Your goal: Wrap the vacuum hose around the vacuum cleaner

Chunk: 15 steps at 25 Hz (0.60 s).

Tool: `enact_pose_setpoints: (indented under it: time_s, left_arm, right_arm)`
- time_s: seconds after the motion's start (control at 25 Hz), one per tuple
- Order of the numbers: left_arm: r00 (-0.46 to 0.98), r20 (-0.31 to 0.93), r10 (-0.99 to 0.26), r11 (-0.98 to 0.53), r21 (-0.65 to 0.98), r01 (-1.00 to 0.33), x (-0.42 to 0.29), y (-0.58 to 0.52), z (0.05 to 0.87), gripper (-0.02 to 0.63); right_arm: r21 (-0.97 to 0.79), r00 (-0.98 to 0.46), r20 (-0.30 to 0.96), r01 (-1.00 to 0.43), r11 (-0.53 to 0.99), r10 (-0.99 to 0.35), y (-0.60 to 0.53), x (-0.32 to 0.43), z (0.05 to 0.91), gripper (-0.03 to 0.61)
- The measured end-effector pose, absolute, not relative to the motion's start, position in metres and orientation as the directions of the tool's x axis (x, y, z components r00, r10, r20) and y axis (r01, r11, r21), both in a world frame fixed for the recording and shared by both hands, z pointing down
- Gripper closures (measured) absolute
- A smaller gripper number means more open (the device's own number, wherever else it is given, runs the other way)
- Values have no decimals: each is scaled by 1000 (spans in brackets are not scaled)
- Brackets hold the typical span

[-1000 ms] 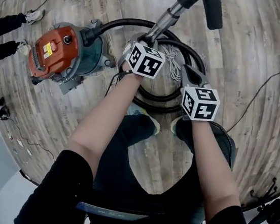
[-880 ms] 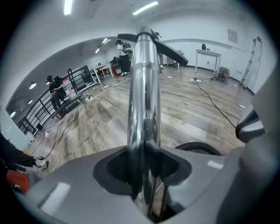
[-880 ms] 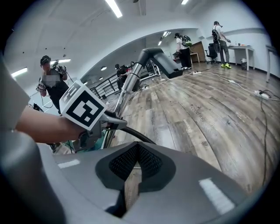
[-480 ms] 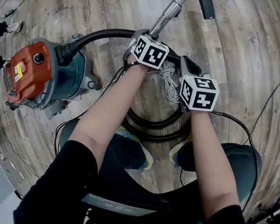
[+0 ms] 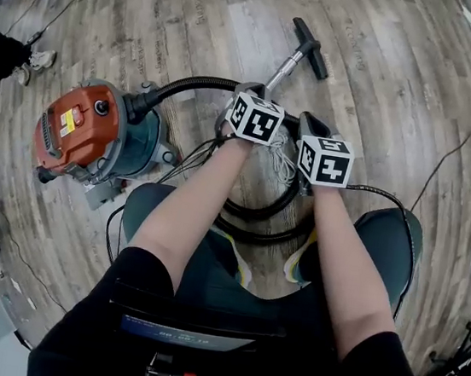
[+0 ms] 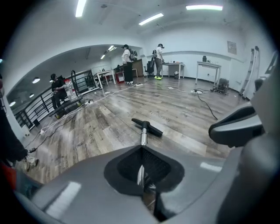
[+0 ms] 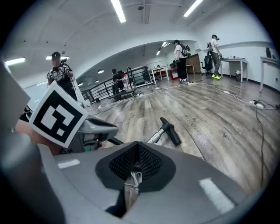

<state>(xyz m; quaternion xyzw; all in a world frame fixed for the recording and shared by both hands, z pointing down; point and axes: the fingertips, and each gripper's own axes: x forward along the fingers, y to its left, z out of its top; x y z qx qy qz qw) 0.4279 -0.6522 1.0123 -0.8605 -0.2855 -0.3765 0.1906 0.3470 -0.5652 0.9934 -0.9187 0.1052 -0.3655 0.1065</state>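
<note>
Left gripper (image 6: 141,154) had its jaws closed on the silver metal wand (image 6: 142,136), which showed in the slot between them. The wand ran forward and down to the black T-shaped floor nozzle (image 6: 147,127) resting on the grey wood-plank floor (image 5: 388,74).

Right gripper (image 7: 136,158) sat just beside the left one, jaws pressed together on the white bundled cord (image 7: 132,178). In the head view the rest of that cord hung loose between the two grippers.

Orange-and-teal canister vacuum cleaner (image 5: 88,129) lay on the floor to the left, apart from both grippers. Black ribbed vacuum hose (image 5: 193,83) left its front port, arched over to the left gripper and joined the wand. More of the hose lay in loose loops on the floor under the grippers, near the person's shoes. Hose was not wrapped round the vacuum body.

Thin black cable (image 5: 455,152) trailed across the floor at right. Other people stood far back in the room in both gripper views.
</note>
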Motion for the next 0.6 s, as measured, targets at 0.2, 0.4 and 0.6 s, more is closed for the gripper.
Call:
enact_pose_setpoints:
  time_s: [0.2, 0.4, 0.6]
  left_arm:
    - [553, 756, 349, -770, -105, 629, 403, -642, 887, 607]
    - [526, 773, 355, -796, -44, 603, 384, -638, 758, 607]
    - [538, 749, 387, -825, 20, 564, 362, -645, 611, 607]
  right_arm:
    - [-302, 695, 655, -117, -946, -296, -560, 334, 884, 555]
    - [-312, 670, 686, -80, -947, -283, -552, 314, 761, 555]
    - [-285, 711, 656, -76, -956, -253, -553, 306, 611, 557]
